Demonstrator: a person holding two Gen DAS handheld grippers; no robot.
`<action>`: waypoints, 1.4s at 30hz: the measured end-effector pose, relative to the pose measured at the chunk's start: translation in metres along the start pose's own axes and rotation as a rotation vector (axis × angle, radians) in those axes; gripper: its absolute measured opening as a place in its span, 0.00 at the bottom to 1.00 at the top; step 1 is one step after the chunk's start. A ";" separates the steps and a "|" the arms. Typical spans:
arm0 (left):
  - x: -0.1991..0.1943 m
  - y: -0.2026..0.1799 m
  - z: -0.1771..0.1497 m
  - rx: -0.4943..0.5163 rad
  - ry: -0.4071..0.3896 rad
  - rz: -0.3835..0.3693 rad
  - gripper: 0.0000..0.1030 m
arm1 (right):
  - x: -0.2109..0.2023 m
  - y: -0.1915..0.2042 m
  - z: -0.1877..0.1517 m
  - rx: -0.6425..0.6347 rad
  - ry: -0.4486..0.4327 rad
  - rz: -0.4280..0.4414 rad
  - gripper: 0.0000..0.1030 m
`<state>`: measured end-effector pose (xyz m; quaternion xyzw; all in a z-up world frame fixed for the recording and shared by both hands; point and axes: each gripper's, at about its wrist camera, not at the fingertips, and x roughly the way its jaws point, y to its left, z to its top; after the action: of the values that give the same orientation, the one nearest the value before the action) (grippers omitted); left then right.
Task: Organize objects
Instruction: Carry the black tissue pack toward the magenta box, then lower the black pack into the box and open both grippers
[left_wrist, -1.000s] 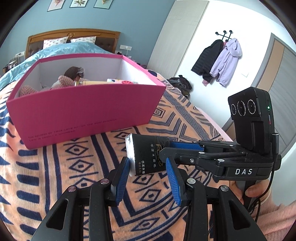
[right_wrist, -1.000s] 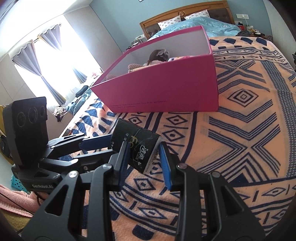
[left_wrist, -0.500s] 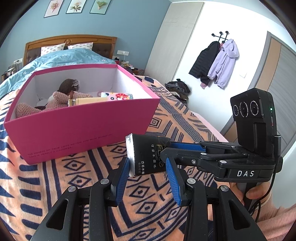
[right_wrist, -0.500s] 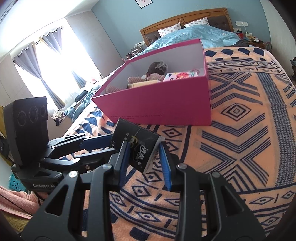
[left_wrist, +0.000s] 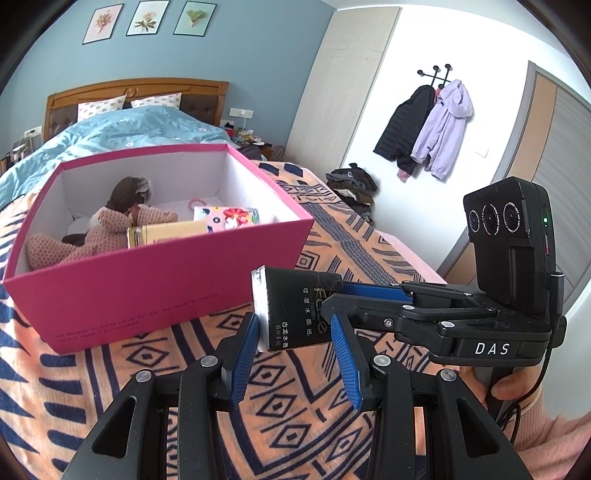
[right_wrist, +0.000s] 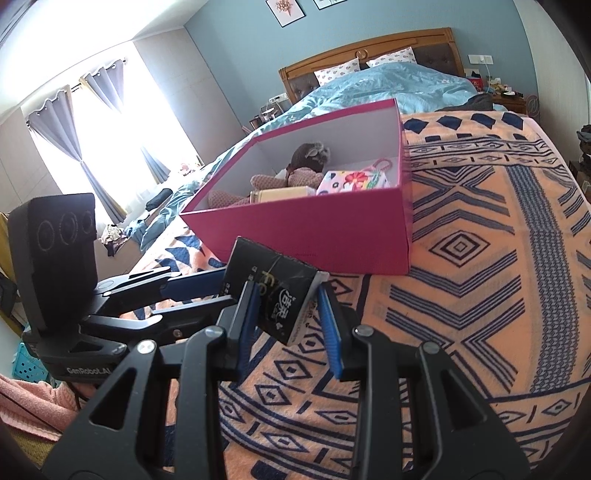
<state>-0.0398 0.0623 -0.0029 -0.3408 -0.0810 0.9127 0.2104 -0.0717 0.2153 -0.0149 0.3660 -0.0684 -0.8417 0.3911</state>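
Observation:
A black tissue pack (left_wrist: 295, 308) with gold and white lettering is held in the air in front of a pink box (left_wrist: 155, 273). My left gripper (left_wrist: 295, 350) and my right gripper (right_wrist: 291, 317) both close on the tissue pack (right_wrist: 275, 295) from crossing sides. The pink box (right_wrist: 314, 236) sits on the patterned blanket and holds a brown-haired doll (left_wrist: 110, 225), a flowered pouch (left_wrist: 227, 218) and a cream tube-like item (left_wrist: 166, 232). The pack is below the box rim, near its right front corner.
The orange and navy patterned blanket (right_wrist: 480, 277) covers the bed's foot. A blue duvet (left_wrist: 110, 136) and headboard lie beyond the box. Coats (left_wrist: 432, 125) hang on the wall at right. The window with curtains (right_wrist: 92, 122) is at left.
Both grippers have risen with the tissue pack, so more of the inside of the pink box shows. The grip on the pack is unchanged.

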 end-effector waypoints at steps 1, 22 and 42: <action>0.000 0.001 0.002 0.001 -0.003 -0.001 0.39 | -0.001 0.000 0.001 -0.004 -0.003 -0.002 0.35; 0.008 0.004 0.029 0.001 -0.042 -0.010 0.39 | -0.004 -0.009 0.030 -0.026 -0.046 -0.018 0.35; 0.016 0.012 0.046 -0.012 -0.054 -0.020 0.39 | 0.000 -0.015 0.048 -0.044 -0.061 -0.039 0.31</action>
<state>-0.0842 0.0583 0.0190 -0.3163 -0.0954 0.9190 0.2152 -0.1130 0.2170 0.0142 0.3326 -0.0545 -0.8612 0.3805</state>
